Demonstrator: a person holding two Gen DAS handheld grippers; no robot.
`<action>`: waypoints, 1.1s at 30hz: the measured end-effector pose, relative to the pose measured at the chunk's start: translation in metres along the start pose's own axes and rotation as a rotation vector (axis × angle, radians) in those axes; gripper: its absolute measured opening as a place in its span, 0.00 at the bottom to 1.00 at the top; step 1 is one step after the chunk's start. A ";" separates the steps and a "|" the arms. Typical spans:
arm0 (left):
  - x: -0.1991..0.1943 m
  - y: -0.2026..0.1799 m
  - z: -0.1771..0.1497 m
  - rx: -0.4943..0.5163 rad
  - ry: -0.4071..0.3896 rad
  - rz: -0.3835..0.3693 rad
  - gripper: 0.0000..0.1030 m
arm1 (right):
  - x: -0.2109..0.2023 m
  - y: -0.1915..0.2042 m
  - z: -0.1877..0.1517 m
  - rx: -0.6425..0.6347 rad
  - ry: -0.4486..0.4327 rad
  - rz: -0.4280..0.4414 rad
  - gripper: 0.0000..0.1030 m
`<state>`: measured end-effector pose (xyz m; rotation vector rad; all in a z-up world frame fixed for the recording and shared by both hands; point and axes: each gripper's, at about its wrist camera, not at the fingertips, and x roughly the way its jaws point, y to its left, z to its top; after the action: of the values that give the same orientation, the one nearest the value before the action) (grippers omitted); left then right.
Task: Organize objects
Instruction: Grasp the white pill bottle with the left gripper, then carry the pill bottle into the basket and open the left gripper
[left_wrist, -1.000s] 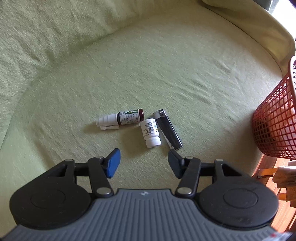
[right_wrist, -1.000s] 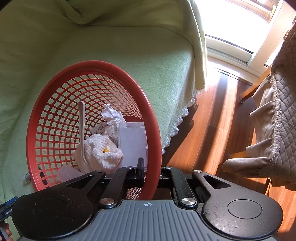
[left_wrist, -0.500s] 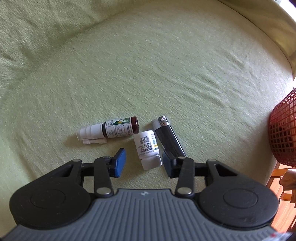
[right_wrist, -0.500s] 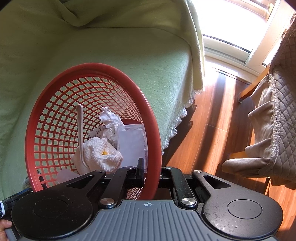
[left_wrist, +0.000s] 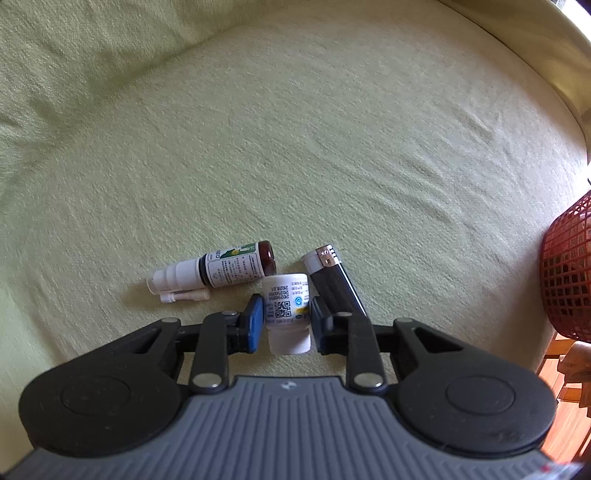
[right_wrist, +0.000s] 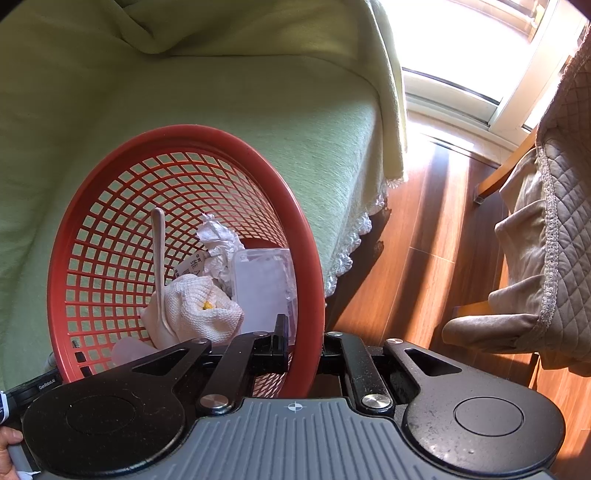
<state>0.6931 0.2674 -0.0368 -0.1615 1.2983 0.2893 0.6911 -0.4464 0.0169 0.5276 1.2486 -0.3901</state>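
On the green bedspread (left_wrist: 295, 147) a small white bottle (left_wrist: 286, 295) lies between the pads of my left gripper (left_wrist: 286, 321). Its jaws are closing, and both pads touch the bottle's sides. A brown spray bottle (left_wrist: 229, 269) with a white nozzle lies just to the left, and a black lighter (left_wrist: 334, 284) just to the right. My right gripper (right_wrist: 303, 343) is shut on the rim of the red mesh basket (right_wrist: 184, 134), which holds a white cloth (right_wrist: 199, 306), crumpled paper (right_wrist: 218, 240), a clear box (right_wrist: 264, 288) and a pale stick (right_wrist: 159, 258).
The basket (left_wrist: 565, 273) shows at the right edge of the left wrist view, beyond the bed's edge. Wooden floor (right_wrist: 424, 258) lies to the right of the bed. A chair with a quilted beige cover (right_wrist: 535, 277) stands at the right. A hand (right_wrist: 7, 439) shows at the lower left.
My left gripper came down over the small white bottle and its jaws narrowed from wide apart to touching the bottle's sides. The right gripper and the basket have not moved.
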 end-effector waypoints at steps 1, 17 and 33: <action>-0.004 0.001 0.000 -0.002 -0.006 -0.006 0.22 | 0.000 -0.001 0.000 0.001 -0.001 0.002 0.05; -0.123 -0.050 0.013 0.060 -0.101 -0.154 0.22 | -0.002 0.005 -0.006 -0.045 -0.014 0.010 0.05; -0.158 -0.166 0.032 0.235 -0.135 -0.308 0.22 | -0.002 0.015 -0.010 -0.115 -0.052 0.012 0.05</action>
<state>0.7342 0.0993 0.1164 -0.1373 1.1444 -0.1143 0.6912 -0.4289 0.0189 0.4243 1.2096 -0.3179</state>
